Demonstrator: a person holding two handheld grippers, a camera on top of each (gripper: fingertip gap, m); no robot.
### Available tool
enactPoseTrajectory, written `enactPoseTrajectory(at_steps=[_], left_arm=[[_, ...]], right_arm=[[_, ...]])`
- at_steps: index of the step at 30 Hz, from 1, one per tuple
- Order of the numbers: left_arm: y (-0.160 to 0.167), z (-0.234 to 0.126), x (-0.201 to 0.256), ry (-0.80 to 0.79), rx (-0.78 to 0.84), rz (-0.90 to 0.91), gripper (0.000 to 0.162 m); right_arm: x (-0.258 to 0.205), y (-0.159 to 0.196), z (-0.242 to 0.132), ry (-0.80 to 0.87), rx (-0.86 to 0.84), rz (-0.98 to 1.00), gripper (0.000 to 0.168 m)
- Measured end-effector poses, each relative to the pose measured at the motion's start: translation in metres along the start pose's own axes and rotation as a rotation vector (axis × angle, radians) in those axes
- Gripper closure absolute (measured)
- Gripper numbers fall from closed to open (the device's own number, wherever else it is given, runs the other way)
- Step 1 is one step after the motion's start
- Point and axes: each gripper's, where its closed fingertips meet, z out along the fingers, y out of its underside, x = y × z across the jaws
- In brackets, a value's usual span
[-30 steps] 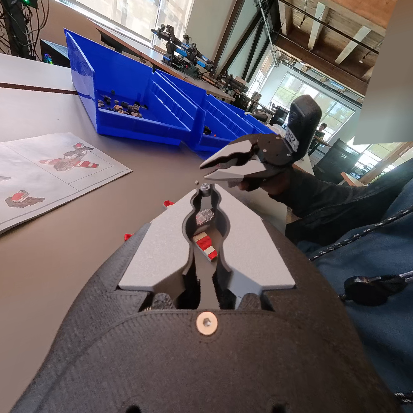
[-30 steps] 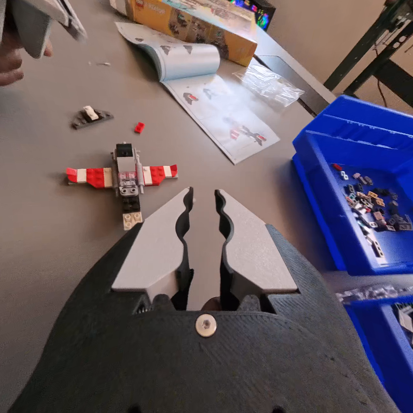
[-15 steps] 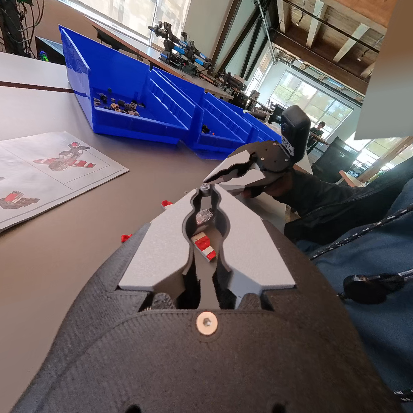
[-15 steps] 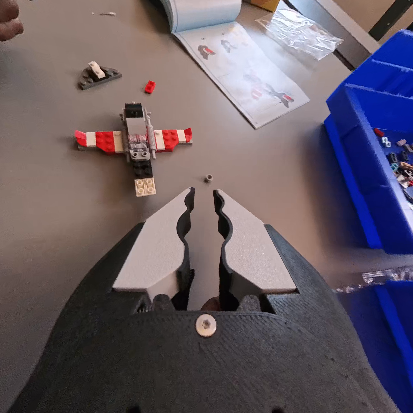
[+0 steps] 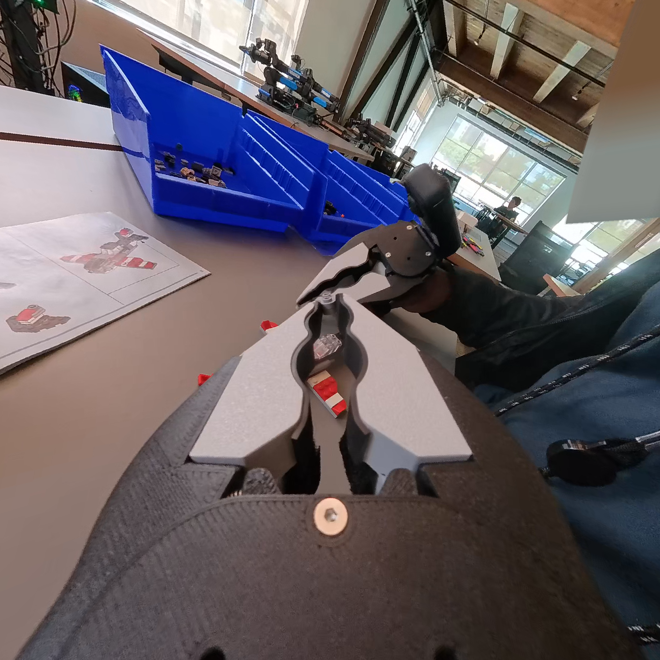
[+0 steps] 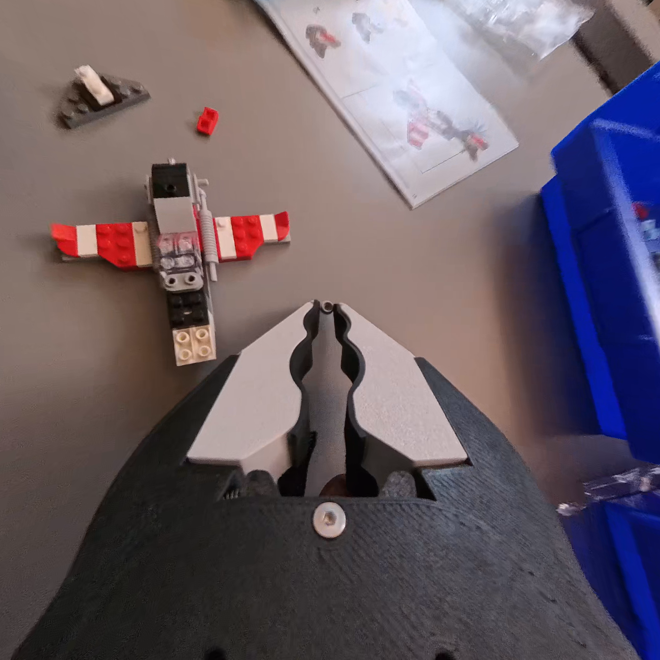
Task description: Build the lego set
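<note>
A red-and-white striped lego plane (image 6: 178, 243) with a grey and black body lies on the grey table. My right gripper (image 6: 325, 307) is just to the right of the plane's tail, low over the table. It is shut on a small grey round stud (image 6: 326, 306) pinched at its fingertips. In the left wrist view the right gripper (image 5: 314, 298) and the stud (image 5: 328, 298) show just beyond my left gripper (image 5: 328, 305). The left gripper hovers above the plane (image 5: 326, 389) and is nearly shut with a narrow gap. It holds nothing.
Blue parts bins (image 6: 607, 285) stand to the right and hold several small pieces. An open instruction booklet (image 6: 410, 100) and a clear plastic bag (image 6: 518, 25) lie beyond the plane. A loose red brick (image 6: 208, 120) and a dark wedge plate with a white piece (image 6: 103, 96) lie at the far left. My right fingertips sit around 15 cm from my left ones. My right tips are roughly 7 cm from the red-and-white striped lego plane (image 6: 178, 243).
My right gripper came down toward the table beside the plane and closed on the grey stud that lay there. The left gripper stayed about where it was.
</note>
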Motion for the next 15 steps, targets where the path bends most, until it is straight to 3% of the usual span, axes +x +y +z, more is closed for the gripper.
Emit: enactPoseTrajectory(at_steps=[3,5,15], left_arm=[[0.000,-0.001,-0.001,-0.003,0.001,-0.001,0.154],[-0.001,-0.001,-0.001,-0.002,0.005,-0.006,0.154],[0.001,0.001,-0.001,0.005,-0.001,-0.011,0.154]], right_arm=[[0.008,-0.031,-0.025,0.057,0.211,-0.013,0.158],[0.012,-0.036,-0.039,0.058,0.268,0.013,0.149],[0.014,0.008,-0.049,0.054,0.138,0.038,0.148]])
